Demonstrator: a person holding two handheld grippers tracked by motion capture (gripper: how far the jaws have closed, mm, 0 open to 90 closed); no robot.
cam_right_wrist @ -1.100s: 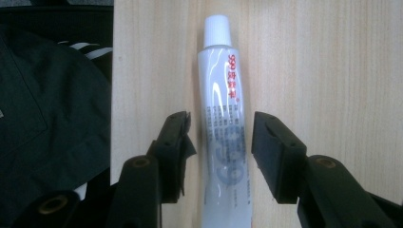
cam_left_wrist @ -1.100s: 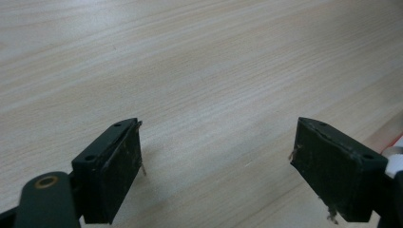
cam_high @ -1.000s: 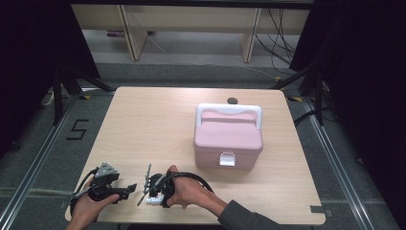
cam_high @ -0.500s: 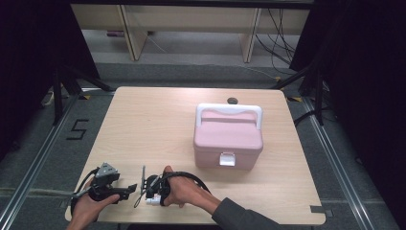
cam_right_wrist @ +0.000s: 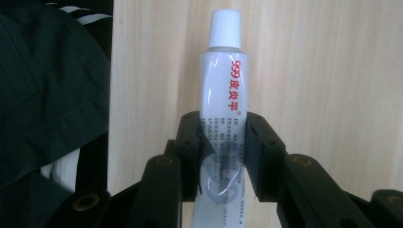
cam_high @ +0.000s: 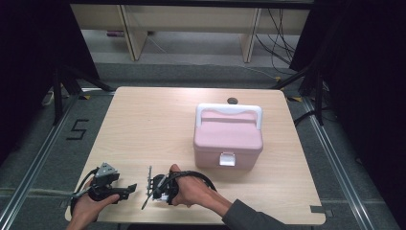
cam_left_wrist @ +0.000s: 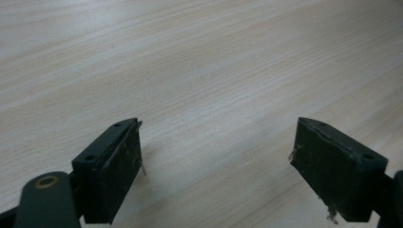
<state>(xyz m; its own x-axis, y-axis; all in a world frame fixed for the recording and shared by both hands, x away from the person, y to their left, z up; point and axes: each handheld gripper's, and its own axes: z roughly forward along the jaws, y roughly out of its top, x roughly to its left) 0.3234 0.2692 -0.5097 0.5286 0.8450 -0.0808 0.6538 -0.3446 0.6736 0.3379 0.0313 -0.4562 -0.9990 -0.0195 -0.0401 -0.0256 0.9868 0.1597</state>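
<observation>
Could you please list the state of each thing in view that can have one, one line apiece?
Ointment tube: white cap on, clamped between the right tongs, over the table's near edge.
Right tongs: shut on the tube; jaws have just been closing.
Left tongs: open, nothing between them, low over the table.
Pink storage box: lid shut, front latch down, white handle folded back.

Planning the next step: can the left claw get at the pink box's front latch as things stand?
Probably yes. The left claw is open and empty, and bare table lies between it and the pink box; its white latch faces the person.
</observation>
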